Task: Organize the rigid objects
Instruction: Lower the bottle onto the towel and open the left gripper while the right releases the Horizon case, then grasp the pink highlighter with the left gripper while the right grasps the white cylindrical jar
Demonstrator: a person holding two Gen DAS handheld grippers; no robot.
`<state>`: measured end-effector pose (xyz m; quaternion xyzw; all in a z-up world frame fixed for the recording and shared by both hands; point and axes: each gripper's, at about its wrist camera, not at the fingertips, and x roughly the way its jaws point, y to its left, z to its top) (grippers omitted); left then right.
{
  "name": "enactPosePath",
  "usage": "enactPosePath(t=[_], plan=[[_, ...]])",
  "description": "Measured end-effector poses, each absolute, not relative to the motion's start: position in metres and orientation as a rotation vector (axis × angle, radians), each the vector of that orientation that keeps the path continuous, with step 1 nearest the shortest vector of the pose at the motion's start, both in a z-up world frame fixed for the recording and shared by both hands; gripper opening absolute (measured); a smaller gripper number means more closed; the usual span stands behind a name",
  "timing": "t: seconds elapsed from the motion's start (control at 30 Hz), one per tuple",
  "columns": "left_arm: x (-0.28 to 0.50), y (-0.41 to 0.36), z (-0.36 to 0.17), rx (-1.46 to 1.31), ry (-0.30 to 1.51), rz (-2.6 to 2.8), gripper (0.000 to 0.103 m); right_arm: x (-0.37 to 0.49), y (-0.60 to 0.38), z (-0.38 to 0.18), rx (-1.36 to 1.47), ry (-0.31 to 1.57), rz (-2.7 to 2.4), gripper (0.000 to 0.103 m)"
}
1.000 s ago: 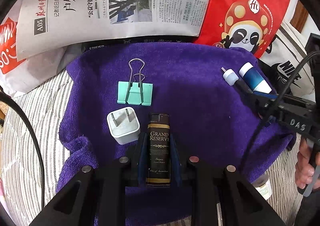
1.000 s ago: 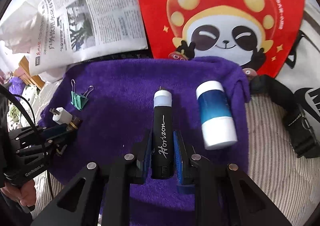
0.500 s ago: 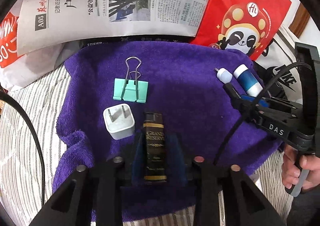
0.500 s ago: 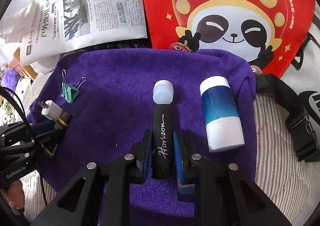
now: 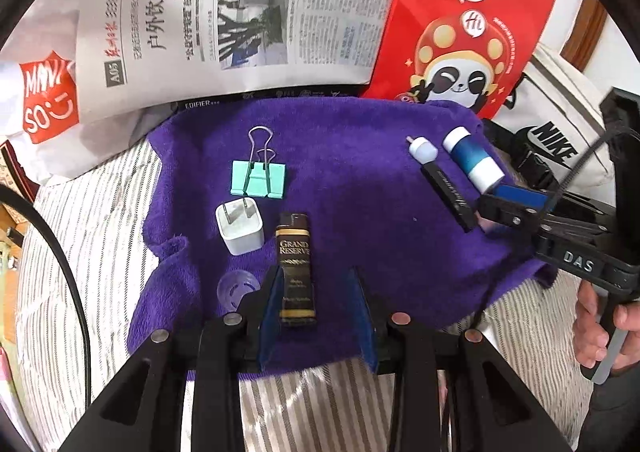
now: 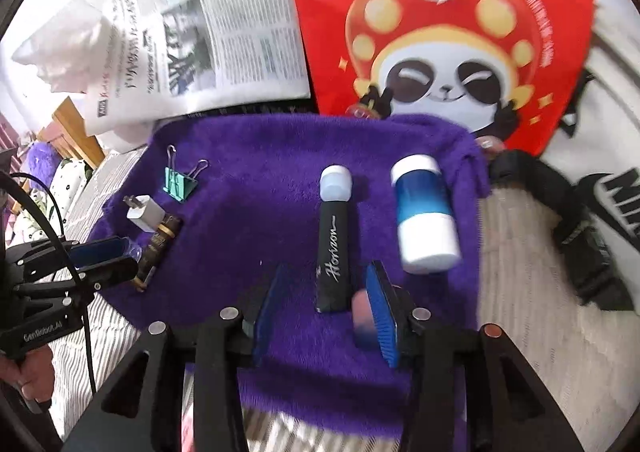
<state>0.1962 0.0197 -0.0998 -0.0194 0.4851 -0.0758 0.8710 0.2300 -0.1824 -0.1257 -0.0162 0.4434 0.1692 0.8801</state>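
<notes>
A purple towel [image 5: 360, 188] holds the objects. A black "Grand Reserve" lighter [image 5: 296, 268] lies between the open fingers of my left gripper [image 5: 316, 292], untouched on its right side. A white plug adapter [image 5: 239, 227] and a green binder clip [image 5: 258, 182] lie just beyond it. In the right wrist view, a black "Horizon" tube [image 6: 334, 248] with a pale cap lies on the towel [image 6: 260, 236] between the open fingers of my right gripper [image 6: 326, 292]. A blue-and-white bottle [image 6: 424, 220] lies to its right.
A newspaper [image 5: 240, 12] and a red panda bag [image 5: 464, 32] lie behind the towel. A white Nike bag [image 5: 556, 140] is at the right. A clear round cap [image 5: 236, 288] sits by the left finger. Striped bedding [image 5: 88, 236] surrounds the towel.
Both grippers have opened and let go: the left released the lighter, the right released the black tube. Both have drawn back a little; the objects lie on the towel.
</notes>
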Motion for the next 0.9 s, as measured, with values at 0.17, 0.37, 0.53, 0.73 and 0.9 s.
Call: enactPosePath(t=[0.17,0.37,0.53,0.73,0.9], plan=[[0.179,0.010,-0.091,0.000,0.999,-0.148,0.032,0.205,-0.199,-0.111,-0.050,0.916,0.304,0.043],[0.155,-0.009,-0.092,0.012,0.999,-0.171,0.032,0.164,-0.229,-0.104,-0.048,0.904,0.272,0.043],[0.133,-0.029,-0.096,0.031,1.003,-0.188,0.032,0.132,-0.255,-0.110,-0.027,0.909,0.235,0.043],[0.117,-0.054,-0.108,0.042,1.026,-0.196,0.032,0.102,-0.287,-0.118,0.027,0.924,0.192,0.043],[0.108,-0.074,-0.128,0.036,1.058,-0.203,0.032,0.081,-0.304,-0.123,0.062,0.928,0.173,0.043]])
